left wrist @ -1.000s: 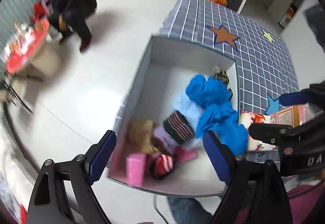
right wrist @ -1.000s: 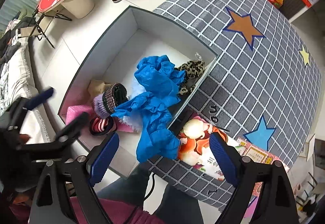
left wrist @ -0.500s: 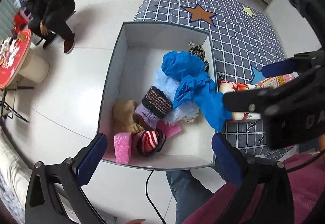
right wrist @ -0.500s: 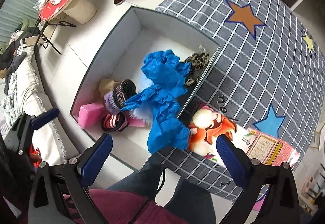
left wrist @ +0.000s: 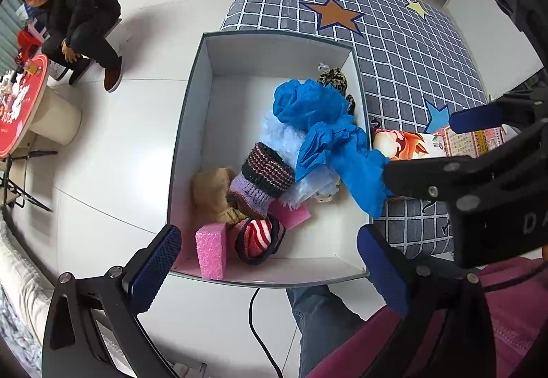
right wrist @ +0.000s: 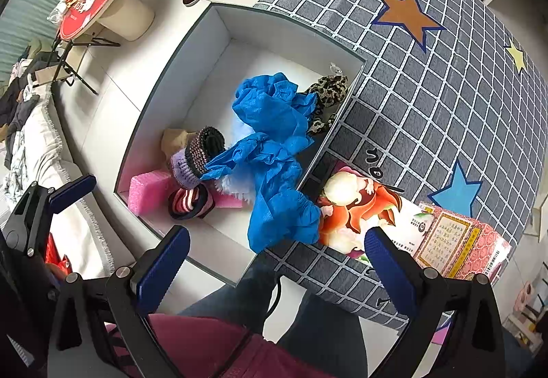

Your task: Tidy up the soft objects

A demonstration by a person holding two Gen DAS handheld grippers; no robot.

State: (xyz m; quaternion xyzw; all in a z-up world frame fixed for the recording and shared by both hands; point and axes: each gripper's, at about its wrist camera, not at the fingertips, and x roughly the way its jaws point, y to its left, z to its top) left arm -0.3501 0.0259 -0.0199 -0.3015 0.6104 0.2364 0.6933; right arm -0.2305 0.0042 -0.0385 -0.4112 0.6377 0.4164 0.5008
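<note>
A: Left gripper (left wrist: pixel 267 261), jaws?

B: Spread wide, nothing between them. It hangs above the near rim of the box (left wrist: pixel 191 110).

A: Right gripper (right wrist: pixel 277 261)?

B: Same finding: jaws wide apart, holding nothing, above the near corner of the box and the near edge of the checked bed (right wrist: pixel 428 97).

A: Contents of the box?

B: Soft things piled toward the near end. A crumpled blue cloth (left wrist: pixel 325 134) lies on top, one end draped over the right wall onto the bed. Under it, a pale fluffy piece (left wrist: pixel 284 134). Beside that, a knitted hat (left wrist: pixel 262 175) in purple with a dark striped band. A tan plush toy (left wrist: pixel 212 193) sits against the left wall, touching the hat. At the near wall stands a pink foam block (left wrist: pixel 212 249), with a red and white striped hat (left wrist: pixel 258 239) just beside it. A leopard-print cloth (left wrist: pixel 334 78) lies at the right wall, further back.

A: Outside the box?

B: A printed packet (right wrist: pixel 404 223) lies on the bed, touching the hanging end of the blue cloth. A seated man (left wrist: pixel 75 14) is on the floor side, well apart, by a round red table (left wrist: pixel 20 107)
</note>
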